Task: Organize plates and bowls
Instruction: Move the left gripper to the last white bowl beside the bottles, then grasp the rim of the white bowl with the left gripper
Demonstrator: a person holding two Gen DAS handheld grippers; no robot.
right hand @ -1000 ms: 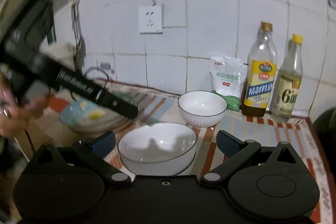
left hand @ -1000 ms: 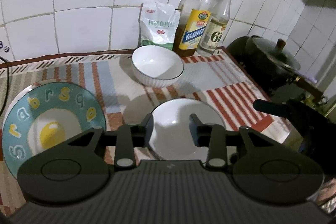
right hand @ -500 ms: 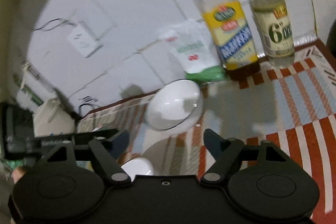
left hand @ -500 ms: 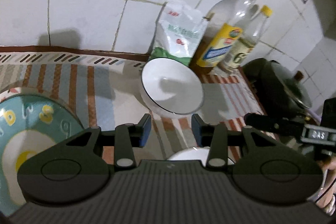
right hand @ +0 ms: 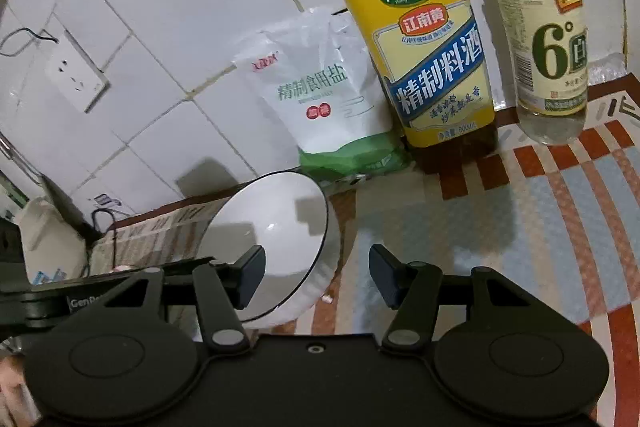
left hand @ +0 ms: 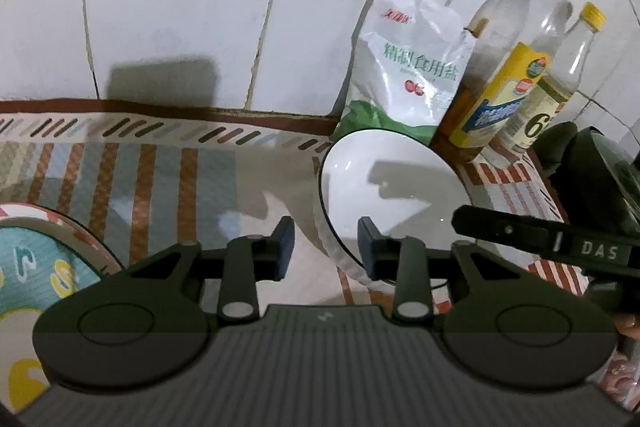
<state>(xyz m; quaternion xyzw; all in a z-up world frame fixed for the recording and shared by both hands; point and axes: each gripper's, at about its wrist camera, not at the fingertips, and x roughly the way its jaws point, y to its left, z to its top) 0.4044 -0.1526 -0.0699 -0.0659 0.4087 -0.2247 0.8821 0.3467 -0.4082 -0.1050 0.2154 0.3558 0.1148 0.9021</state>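
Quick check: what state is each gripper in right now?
Left gripper: open, straddling the rim of the white ribbed bowl.
Right gripper: open, straddling the same bowl's rim.

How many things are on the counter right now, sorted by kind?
Bowls: 1, the white bowl
Plates: 1, the egg plate at the left edge
Bottles: 2, the cooking wine and the vinegar
Bags: 1, the salt bag
Pots: 1, the dark pot at the right
Total: 6

glossy white bowl (left hand: 394, 195); woven striped cloth (left hand: 168, 167); glazed wall tiles (left hand: 176, 27).
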